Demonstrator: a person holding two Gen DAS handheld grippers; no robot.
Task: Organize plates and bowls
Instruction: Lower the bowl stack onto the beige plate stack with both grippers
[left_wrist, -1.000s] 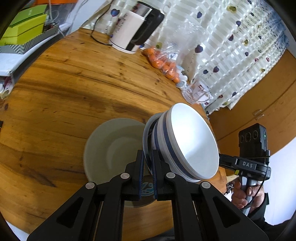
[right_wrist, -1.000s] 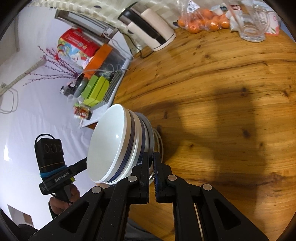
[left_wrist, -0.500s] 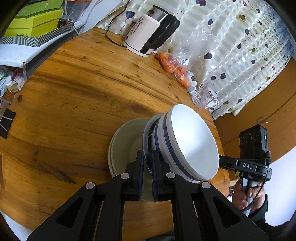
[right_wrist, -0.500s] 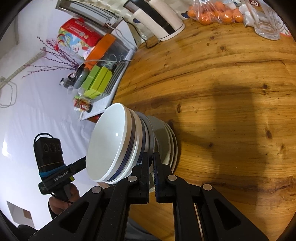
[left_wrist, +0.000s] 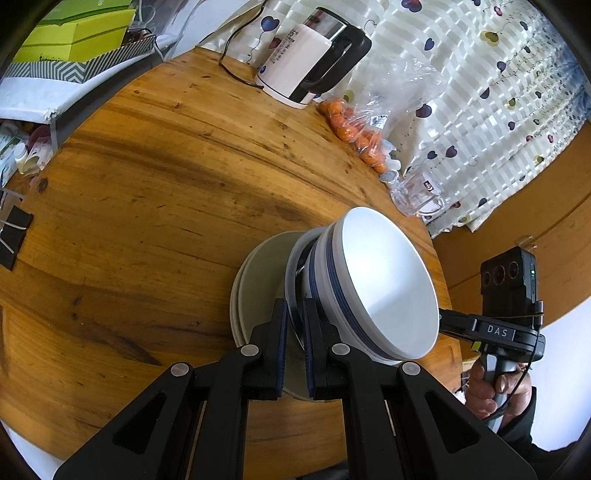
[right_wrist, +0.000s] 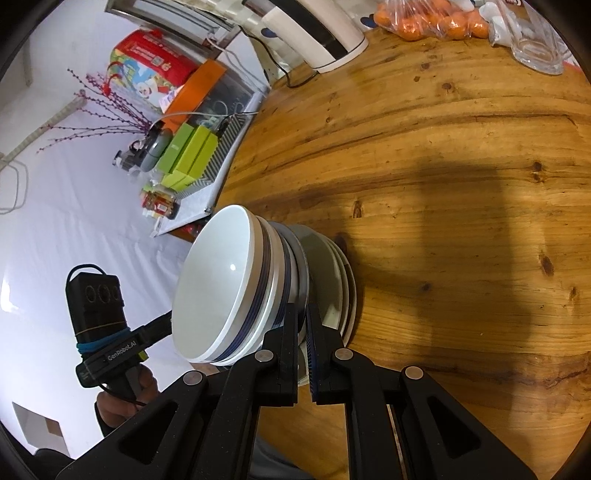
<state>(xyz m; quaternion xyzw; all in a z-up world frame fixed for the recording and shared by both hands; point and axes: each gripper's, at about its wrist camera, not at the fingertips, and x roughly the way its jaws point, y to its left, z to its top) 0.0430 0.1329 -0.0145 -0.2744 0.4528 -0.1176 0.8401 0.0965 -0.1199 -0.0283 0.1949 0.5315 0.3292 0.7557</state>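
A stack of white bowls with blue stripes (left_wrist: 384, 288) (right_wrist: 218, 288) stands on a grey-rimmed plate (left_wrist: 293, 269) (right_wrist: 301, 273), which both grippers carry tilted. My left gripper (left_wrist: 293, 321) is shut on that plate's rim on one side. On the opposite side my right gripper (right_wrist: 303, 325) is shut on the same rim. Just below, a pile of pale plates (left_wrist: 251, 291) (right_wrist: 341, 273) lies on the round wooden table (left_wrist: 147, 184). Each view shows the other gripper's handle held in a hand (left_wrist: 495, 387) (right_wrist: 125, 391).
At the table's far edge stand a white kettle (left_wrist: 306, 62) (right_wrist: 317, 33) with its cord, a bag of oranges (left_wrist: 354, 125) (right_wrist: 424, 18) and a glass mug (left_wrist: 413, 192) (right_wrist: 535, 51). Green boxes (left_wrist: 74, 37) sit on a shelf beside the table. The pile lies near the table's front edge.
Both grippers have carried the plate with its bowls sideways and slightly down, so the pile on the table now lies more directly under it. Both grips are unchanged.
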